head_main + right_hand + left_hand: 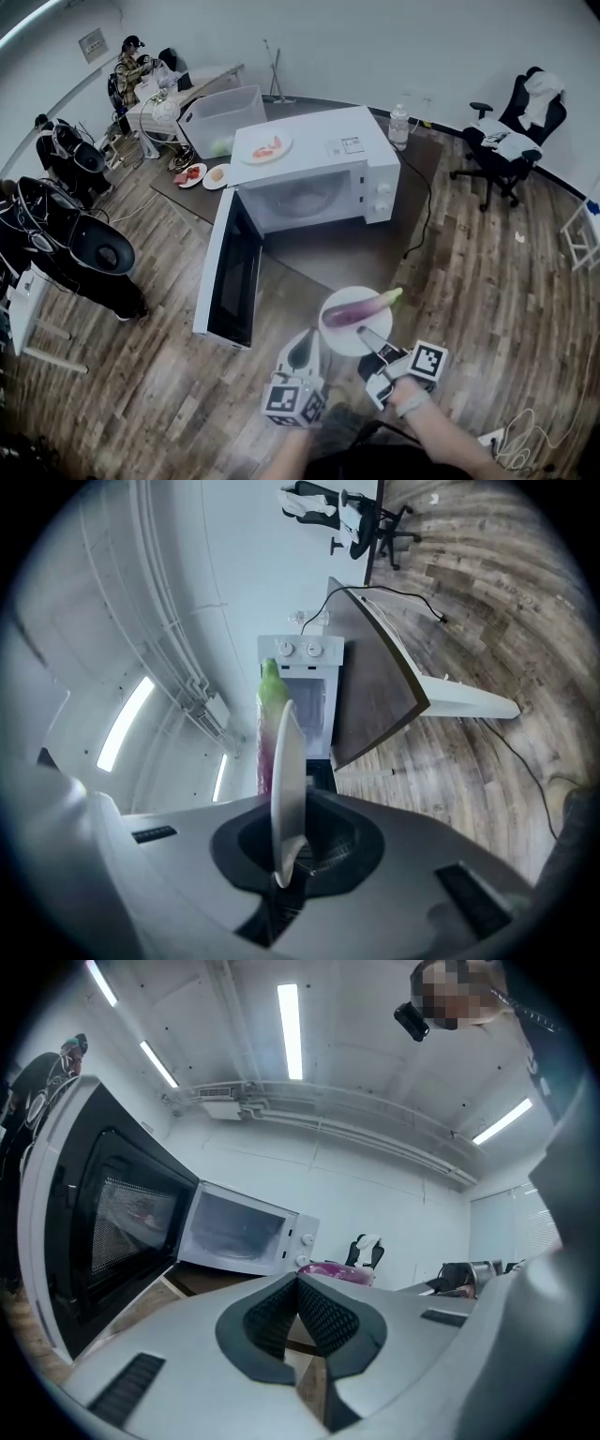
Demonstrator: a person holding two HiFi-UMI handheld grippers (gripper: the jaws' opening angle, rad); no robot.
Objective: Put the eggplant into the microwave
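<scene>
A: Obs. The eggplant [361, 307] lies loose across a white plate [339, 339], carried in the air in front of the bench [375, 258]. The microwave [319, 173] stands on the bench with its door [230, 272] wide open.
B: Handling?
A: Judged light and firm but bruisable, with glossy, slick skin. It is round, so it may roll off if the plate tips. Better not to pinch it directly: hold the plate by its rim and keep it level.
B: Grip state?
A: Right hand-held gripper [368, 341]: jaws nearly together, clamped on the plate's near rim. Left hand-held gripper [305, 349]: jaws together, nothing between them, just beside the plate
</scene>
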